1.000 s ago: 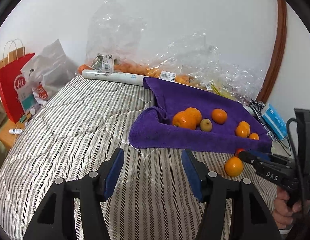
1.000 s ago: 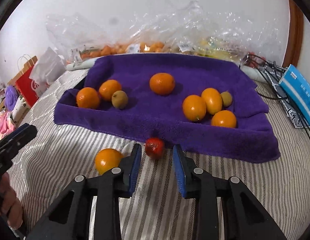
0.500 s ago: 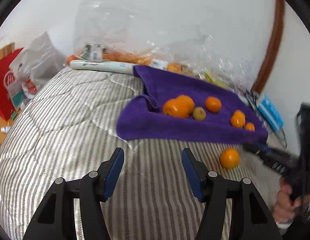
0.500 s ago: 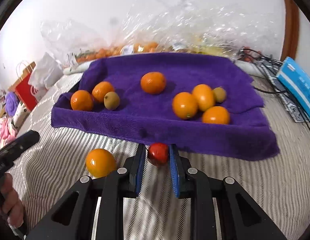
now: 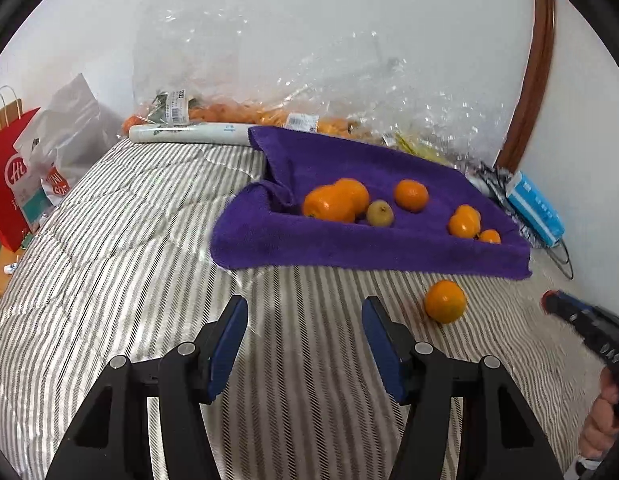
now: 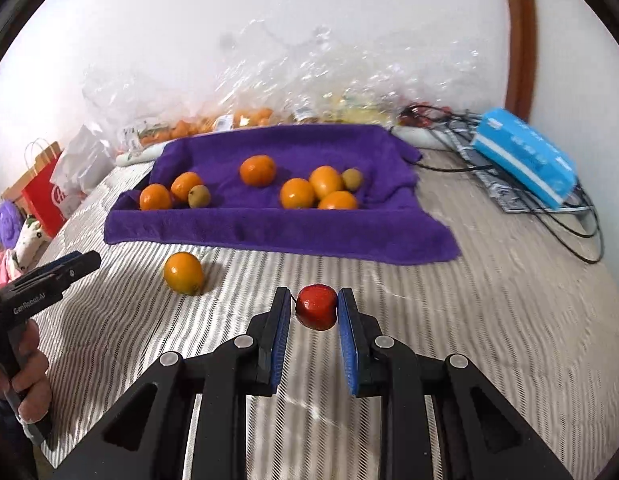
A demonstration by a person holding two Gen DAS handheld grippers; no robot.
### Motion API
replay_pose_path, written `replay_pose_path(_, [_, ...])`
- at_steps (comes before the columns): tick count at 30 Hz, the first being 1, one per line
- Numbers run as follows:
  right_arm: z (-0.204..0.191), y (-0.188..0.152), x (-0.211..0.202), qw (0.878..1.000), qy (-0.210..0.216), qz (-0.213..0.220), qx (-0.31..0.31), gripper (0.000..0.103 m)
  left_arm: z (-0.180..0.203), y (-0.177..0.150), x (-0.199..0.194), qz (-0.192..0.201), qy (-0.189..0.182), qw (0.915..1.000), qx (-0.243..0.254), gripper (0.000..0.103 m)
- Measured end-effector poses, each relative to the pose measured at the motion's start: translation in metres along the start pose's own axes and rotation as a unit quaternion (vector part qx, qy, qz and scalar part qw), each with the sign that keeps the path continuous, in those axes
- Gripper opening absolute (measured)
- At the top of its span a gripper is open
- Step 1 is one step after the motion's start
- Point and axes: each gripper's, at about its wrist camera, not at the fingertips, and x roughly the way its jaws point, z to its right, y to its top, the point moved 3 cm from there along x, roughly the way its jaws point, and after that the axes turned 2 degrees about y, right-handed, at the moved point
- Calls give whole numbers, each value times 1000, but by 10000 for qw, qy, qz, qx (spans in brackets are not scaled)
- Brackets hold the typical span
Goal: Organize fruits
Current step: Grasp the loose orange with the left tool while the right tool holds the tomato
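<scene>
In the right wrist view my right gripper (image 6: 314,314) is shut on a small red fruit (image 6: 316,306), held just above the striped bedcover in front of the purple towel (image 6: 269,228). Several oranges and two brown-green kiwis, one of them (image 6: 199,196) at the left, lie on the towel. One loose orange (image 6: 184,273) sits on the bedcover to the left of the red fruit. In the left wrist view my left gripper (image 5: 305,324) stands open over bare bedcover with nothing between its fingers; the loose orange (image 5: 445,301) lies to its right.
Clear plastic bags of fruit (image 5: 269,116) and a white roll (image 5: 189,133) line the wall behind the towel. A blue box (image 6: 525,156) and black cables (image 6: 509,196) lie at the right. A red paper bag (image 5: 9,184) stands beside the bed's left edge.
The right gripper closed on the red fruit and drew it back from the towel's edge, slightly up. The left gripper drifted a little; its jaws stayed as they were.
</scene>
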Motion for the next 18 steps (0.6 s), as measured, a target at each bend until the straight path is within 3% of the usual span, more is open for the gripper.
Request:
replay_pose_path(5, [11,0,-18,9998,-135,61,101,24,20,-5,-1,-25,235,9994,255,57])
replay_pose_path(10, [13,0,-30,9996,-220,173,50,24,35,-8,-5,89,141,9994,315,57])
replay_pose_path(18, [26,-3,-42,9993,-202,301,108,24,71,-12,8,-177,67,9978,636,57])
